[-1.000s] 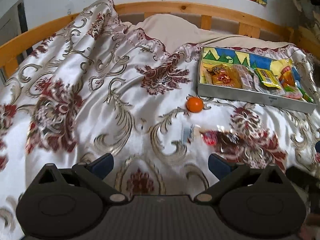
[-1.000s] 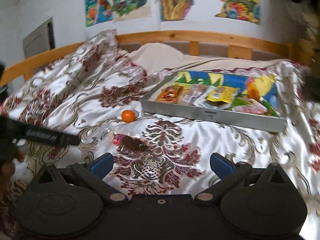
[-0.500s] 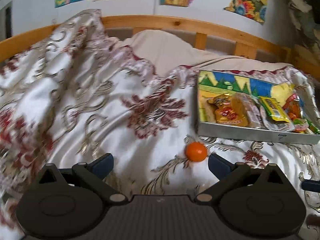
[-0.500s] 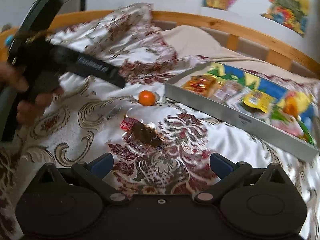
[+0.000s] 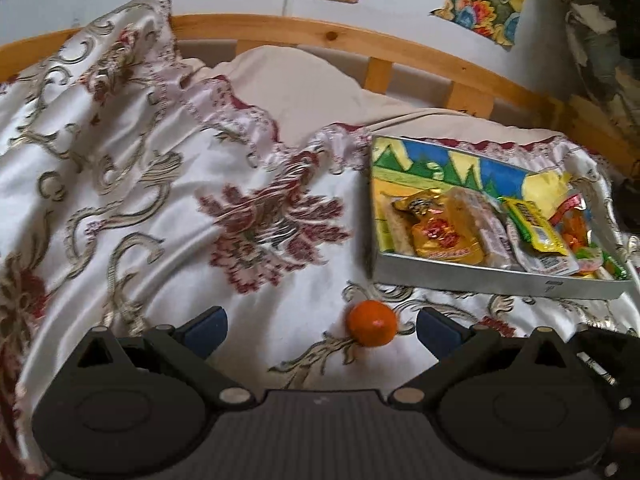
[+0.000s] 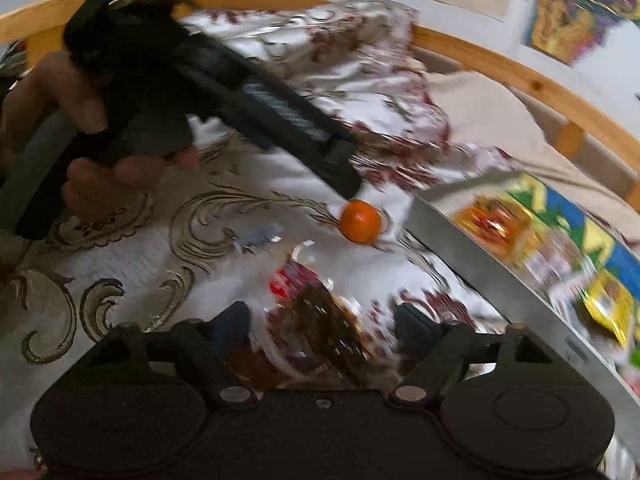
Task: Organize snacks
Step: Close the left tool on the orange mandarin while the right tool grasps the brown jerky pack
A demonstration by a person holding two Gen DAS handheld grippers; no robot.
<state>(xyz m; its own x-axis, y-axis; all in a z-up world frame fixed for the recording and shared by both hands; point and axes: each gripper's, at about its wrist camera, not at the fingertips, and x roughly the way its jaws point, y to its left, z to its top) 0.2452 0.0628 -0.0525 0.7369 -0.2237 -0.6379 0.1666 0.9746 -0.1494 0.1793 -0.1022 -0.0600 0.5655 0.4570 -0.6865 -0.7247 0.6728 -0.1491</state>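
Note:
A small orange fruit point(image 5: 372, 328) lies on the patterned bedspread, just in front of the grey tray point(image 5: 480, 276) that holds several snack packets. My left gripper point(image 5: 320, 326) is open, low over the bed, with the orange between its fingertips, nearer the right one. In the right wrist view the orange point(image 6: 360, 221) sits beside the tray's wall point(image 6: 480, 276). A clear packet with dark contents and a red label point(image 6: 320, 320) lies between the fingers of my open right gripper point(image 6: 322, 326). The left gripper's body point(image 6: 280, 120) reaches to the orange from the left.
A small clear wrapper point(image 6: 256, 240) lies on the bedspread left of the dark packet. A wooden bed rail point(image 5: 360, 40) runs along the back, with a beige pillow point(image 5: 300, 80) in front of it. Folded bedspread rises at the back left.
Both grippers have moved forward and down. The left one has closed in on the orange; the right one has come over the dark packet, which now sits between its fingers.

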